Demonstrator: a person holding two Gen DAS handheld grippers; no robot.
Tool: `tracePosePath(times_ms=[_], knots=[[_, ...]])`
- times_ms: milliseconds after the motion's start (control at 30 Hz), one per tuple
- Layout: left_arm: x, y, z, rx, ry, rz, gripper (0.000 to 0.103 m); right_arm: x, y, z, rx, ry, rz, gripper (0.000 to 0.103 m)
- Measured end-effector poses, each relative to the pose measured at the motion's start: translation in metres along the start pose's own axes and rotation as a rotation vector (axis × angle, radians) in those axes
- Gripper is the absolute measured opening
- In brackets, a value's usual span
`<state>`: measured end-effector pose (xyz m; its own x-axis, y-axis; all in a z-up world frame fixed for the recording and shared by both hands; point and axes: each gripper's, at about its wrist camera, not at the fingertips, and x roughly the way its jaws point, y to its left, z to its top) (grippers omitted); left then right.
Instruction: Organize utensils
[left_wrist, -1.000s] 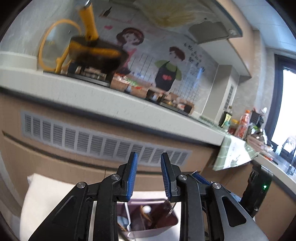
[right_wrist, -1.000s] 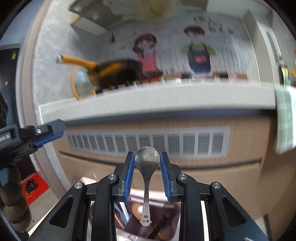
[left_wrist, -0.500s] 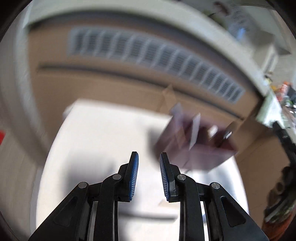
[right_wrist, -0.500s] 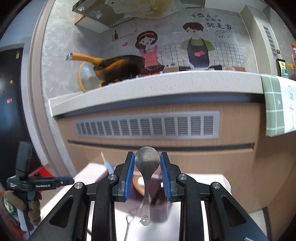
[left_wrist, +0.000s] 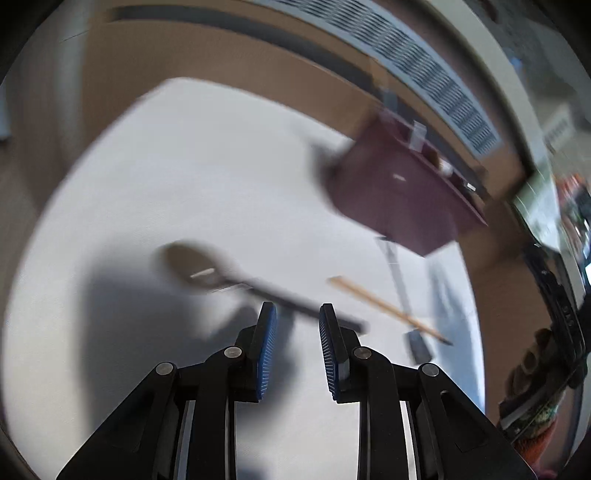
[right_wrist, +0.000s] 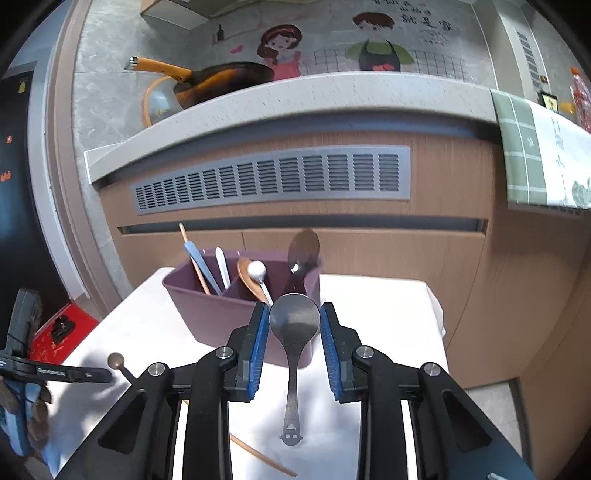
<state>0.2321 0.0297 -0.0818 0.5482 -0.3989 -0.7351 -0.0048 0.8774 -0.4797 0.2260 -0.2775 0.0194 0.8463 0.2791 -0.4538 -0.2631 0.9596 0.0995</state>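
My right gripper (right_wrist: 294, 325) is shut on a metal spoon (right_wrist: 294, 321), gripped by its bowl with the handle hanging down, just in front of a purple utensil holder (right_wrist: 221, 314). The holder carries several utensils, among them a wooden spoon (right_wrist: 247, 275) and a dark spoon (right_wrist: 303, 247). My left gripper (left_wrist: 294, 325) is open and empty, low over a dark spoon (left_wrist: 207, 266) lying on the white table (left_wrist: 166, 166); its handle runs between my fingertips. The holder also shows in the left wrist view (left_wrist: 399, 199), blurred, at the upper right.
A wooden chopstick (left_wrist: 388, 308) and a thin grey utensil (left_wrist: 400, 284) lie on the table right of the dark spoon. The chopstick also shows in the right wrist view (right_wrist: 258, 458). A wooden cabinet front with a grey vent (right_wrist: 273, 179) rises behind the table.
The left gripper has swung down from facing the counter to the tabletop and closed in on the dark spoon. The right gripper has tilted down, bringing the holder into view.
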Motion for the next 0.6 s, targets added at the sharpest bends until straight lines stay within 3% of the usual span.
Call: tracePosePath(times_ms=[200,433,600], knots=[[0.05,-0.032,0.011,0.092,0.083,-0.008,0.025,-0.001,-0.004,-0.014,-0.006,0.038,-0.034,0.026],[0.009,-0.016,-0.034,0.207,0.109,-0.032,0.025,0.0,-0.016,-0.023,0.033,0.067,-0.045,0.026],[-0.037,0.012,-0.061,0.233,0.058,0.096,0.025,-0.001,-0.01,-0.024,0.03,0.061,-0.025,0.026]])
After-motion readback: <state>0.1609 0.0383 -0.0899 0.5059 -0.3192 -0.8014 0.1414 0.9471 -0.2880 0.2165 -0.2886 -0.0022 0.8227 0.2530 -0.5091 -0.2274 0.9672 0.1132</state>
